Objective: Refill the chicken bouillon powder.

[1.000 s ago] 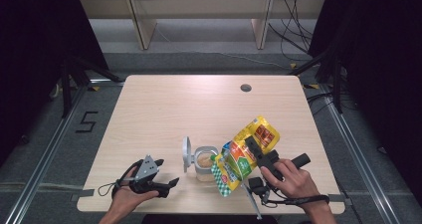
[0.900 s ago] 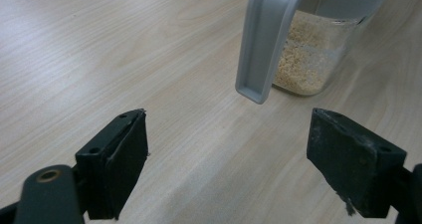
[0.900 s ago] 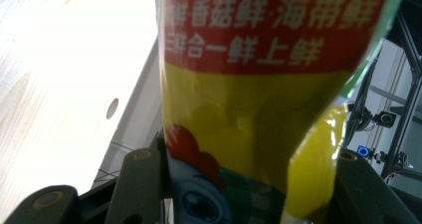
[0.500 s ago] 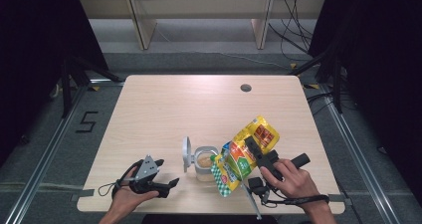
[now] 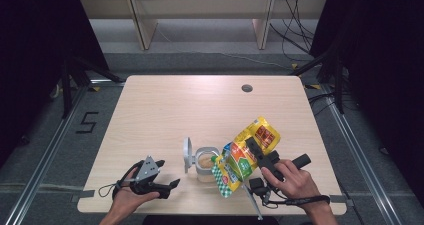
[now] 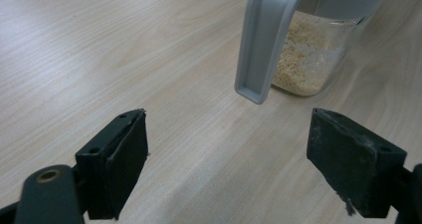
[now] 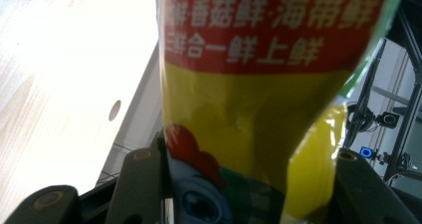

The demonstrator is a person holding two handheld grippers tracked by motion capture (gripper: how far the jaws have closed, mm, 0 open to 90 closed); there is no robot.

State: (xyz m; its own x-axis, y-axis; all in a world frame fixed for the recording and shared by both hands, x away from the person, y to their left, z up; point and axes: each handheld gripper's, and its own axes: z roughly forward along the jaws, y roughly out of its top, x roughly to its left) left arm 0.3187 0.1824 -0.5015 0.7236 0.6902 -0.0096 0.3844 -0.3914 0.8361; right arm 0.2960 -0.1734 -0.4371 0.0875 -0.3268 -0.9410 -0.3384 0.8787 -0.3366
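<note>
A yellow, green and red seasoning bag [image 5: 246, 156] is tilted mouth-down over a clear jar [image 5: 204, 163] part full of pale granules near the table's front edge. My right gripper [image 5: 256, 153] is shut on the bag, which fills the space between its jaws in the right gripper view [image 7: 259, 114]. The jar's grey lid [image 5: 187, 154] stands flipped open on its left side. My left gripper [image 5: 165, 177] rests open on the table left of the jar. The left gripper view has the jar [image 6: 306, 52] and its grey lid [image 6: 263, 40] just ahead of the spread jaws.
The light wooden table [image 5: 200, 105] has a round cable hole [image 5: 246, 88] at the back right. Dark floor and metal rails surround it, with shelving legs beyond the far edge. Cables trail from both grippers at the front edge.
</note>
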